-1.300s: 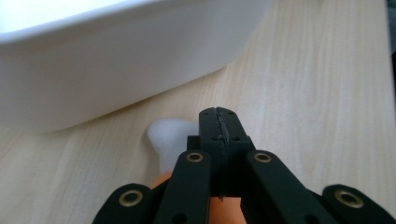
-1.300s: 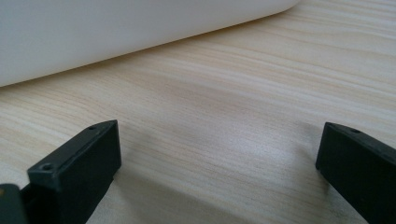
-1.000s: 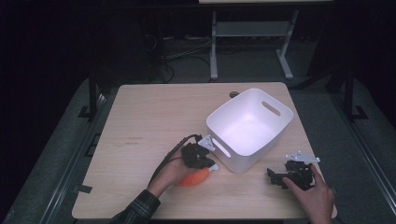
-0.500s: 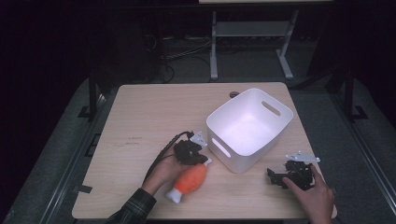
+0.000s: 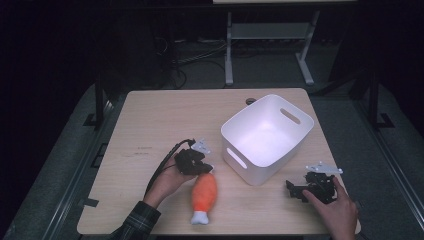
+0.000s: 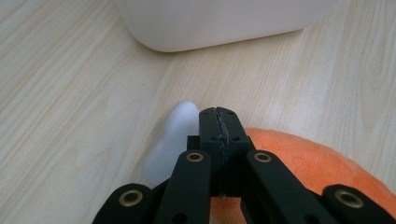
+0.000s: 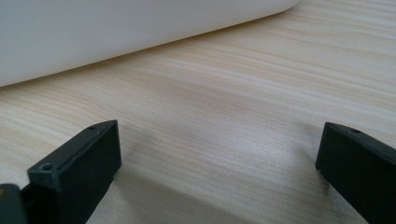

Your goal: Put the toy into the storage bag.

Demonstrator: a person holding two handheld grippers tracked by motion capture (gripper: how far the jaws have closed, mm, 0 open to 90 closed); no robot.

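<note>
Plush carrot gripped, bin still empty

Dark floor and metal stands surrounded a pale wood-grain table (image 5: 150, 115) whose smooth laminate top filled the middle of the high view. Toward the lower middle of that view lay a plush carrot toy (image 5: 204, 194), a soft, fuzzy orange body tapering to a white tip at each end. The left gripper (image 5: 192, 162) sat at the toy's upper end; in the left gripper view its black jaws stood pressed together over the orange fabric (image 6: 303, 158), seemingly pinching a fold of it, with the white tip (image 6: 170, 135) just beside them.

To the right of the toy stood a white plastic bin (image 5: 267, 137), glossy, round-cornered, with slotted handle cutouts, and nothing inside. The toy rested on the table near the bin's lower left corner, not touching it.

At the lower right of the high view, the right gripper (image 5: 307, 187) rested low on the table, its jaws wide apart over bare wood in the right gripper view.

By my judgement the grasp was made, while lifting the toy and placing it in the bin remained.
</note>
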